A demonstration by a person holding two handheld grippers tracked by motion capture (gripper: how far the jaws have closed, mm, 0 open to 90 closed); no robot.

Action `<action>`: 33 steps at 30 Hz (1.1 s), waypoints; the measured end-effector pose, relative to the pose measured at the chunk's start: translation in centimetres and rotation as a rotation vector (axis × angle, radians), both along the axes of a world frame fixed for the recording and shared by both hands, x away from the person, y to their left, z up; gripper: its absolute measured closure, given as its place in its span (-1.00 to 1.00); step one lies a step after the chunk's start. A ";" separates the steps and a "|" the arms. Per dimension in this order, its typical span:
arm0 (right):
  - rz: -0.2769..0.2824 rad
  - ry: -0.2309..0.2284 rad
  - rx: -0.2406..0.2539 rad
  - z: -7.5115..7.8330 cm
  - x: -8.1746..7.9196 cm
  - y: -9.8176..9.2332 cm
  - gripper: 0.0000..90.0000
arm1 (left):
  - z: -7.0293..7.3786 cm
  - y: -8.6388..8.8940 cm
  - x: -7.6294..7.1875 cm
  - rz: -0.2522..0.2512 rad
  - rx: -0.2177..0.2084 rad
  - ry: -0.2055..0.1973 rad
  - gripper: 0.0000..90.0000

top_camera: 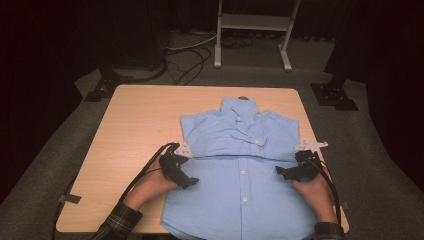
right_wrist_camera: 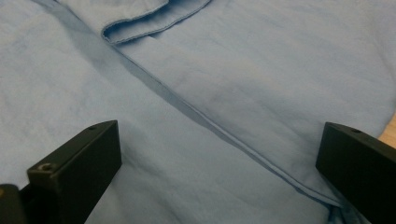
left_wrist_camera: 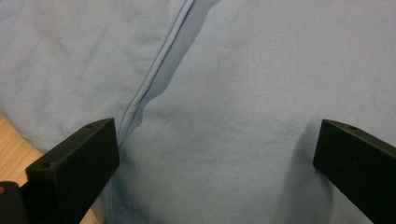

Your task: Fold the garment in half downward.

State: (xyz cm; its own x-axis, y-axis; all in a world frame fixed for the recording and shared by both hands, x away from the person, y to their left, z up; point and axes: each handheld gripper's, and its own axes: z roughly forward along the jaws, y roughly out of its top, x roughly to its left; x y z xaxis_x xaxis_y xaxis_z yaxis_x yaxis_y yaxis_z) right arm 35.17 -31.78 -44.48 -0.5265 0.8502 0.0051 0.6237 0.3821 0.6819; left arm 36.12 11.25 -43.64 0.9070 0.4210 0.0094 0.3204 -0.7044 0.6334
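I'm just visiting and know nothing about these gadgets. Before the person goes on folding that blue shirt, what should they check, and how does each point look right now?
1. Left gripper open: ok, its jaws stand wide apart over the cloth.
2. Right gripper open: ok, jaws also wide apart.
3. Both grippers at matching spots: ok, one sits at each side edge of the shirt, near the fold line.
4. Cloth between the jaws: cannot tell; the fabric lies under them, but no grip is seen.
5. Shirt lying flat: ok, apart from slight wrinkles; the sleeves are folded across its upper part.
6. Shirt on the table: not ok, its hem hangs over the near edge.
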 end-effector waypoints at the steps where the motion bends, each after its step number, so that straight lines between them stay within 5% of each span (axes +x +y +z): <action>1: 0.000 -0.001 0.000 0.0 0.0 0.0 -1.00 | 0.0 0.0 0.0 0.001 0.005 0.002 -1.00; 6: -0.001 0.001 0.002 0.0 -0.1 0.0 -1.00 | 0.3 -0.1 0.3 -0.009 0.018 0.024 -1.00; 12: -0.006 -0.001 0.004 0.0 -0.2 0.1 -1.00 | 0.9 0.4 0.8 0.039 -0.013 -0.019 -1.00; 33: -0.008 0.004 -0.002 0.0 -1.1 0.9 -1.00 | 0.5 0.7 0.2 0.046 0.071 0.013 -1.00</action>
